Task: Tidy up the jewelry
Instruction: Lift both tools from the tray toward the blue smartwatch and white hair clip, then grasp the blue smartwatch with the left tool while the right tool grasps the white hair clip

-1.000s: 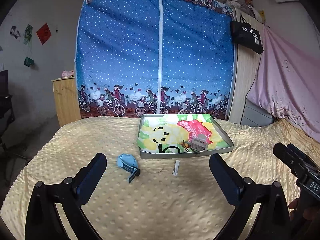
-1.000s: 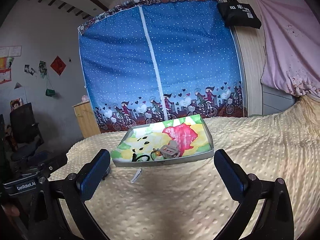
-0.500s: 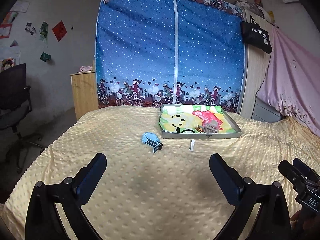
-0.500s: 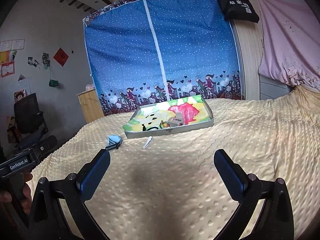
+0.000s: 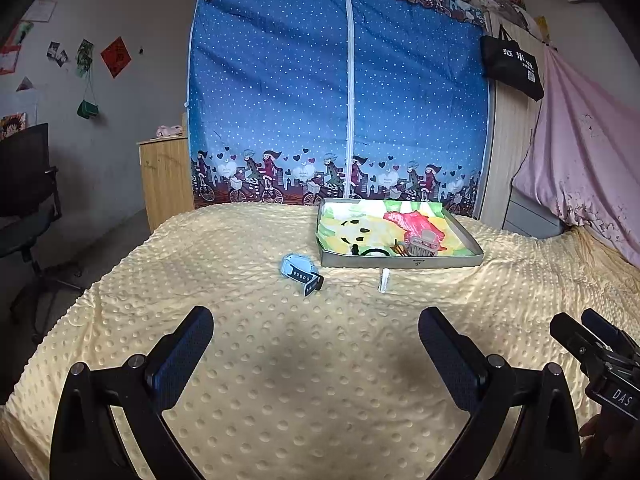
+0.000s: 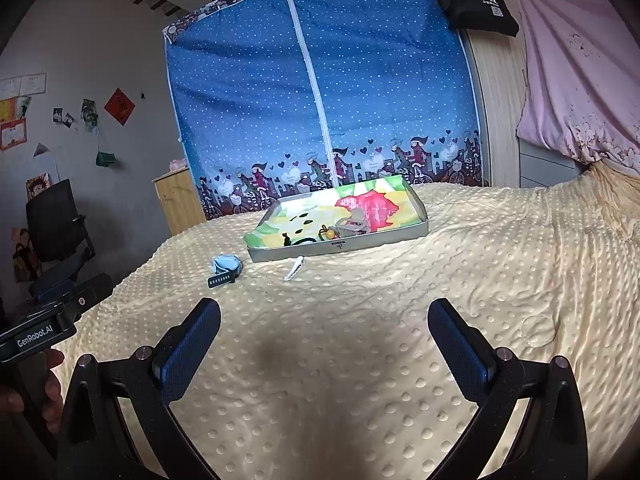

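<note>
- Left claw (image 5: pixel 316 334) is spread wide, nothing between its fingers, hovering over the bed (image 5: pixel 320 380) with its yellow dotted blanket.
- Right claw (image 6: pixel 324 326) is also spread wide and holds nothing, above the same blanket.
- The right claw's body shows at the lower right edge of the left wrist view; the left device, labelled "GenRobot.AI", shows at the lower left of the right wrist view.
- Tray (image 5: pixel 404 262) with a grey rim and a colourful cartoon lining sits on the bed, far from both claws, towards the blue curtain (image 5: pixel 340 100).
- Inside the tray, near its front wall: a grey hair claw clip (image 5: pixel 422 245), a black hair tie (image 5: pixel 374 253), a small orange-brown piece (image 5: pixel 398 247), too small to identify.
- Light blue watch (image 5: pixel 298 270) with a dark strap lies on the blanket just left of the tray's front corner, outside it.
- White hair clip (image 5: pixel 384 280) lies on the blanket just in front of the tray wall, outside it, apart from the watch.
- Same layout in the right wrist view: watch (image 6: pixel 225 266), white clip (image 6: pixel 294 268), tray (image 6: pixel 340 246).
- Wooden cabinet (image 5: pixel 166 180) stands left of the curtain; black bag (image 5: pixel 514 66) hangs at upper right.
</note>
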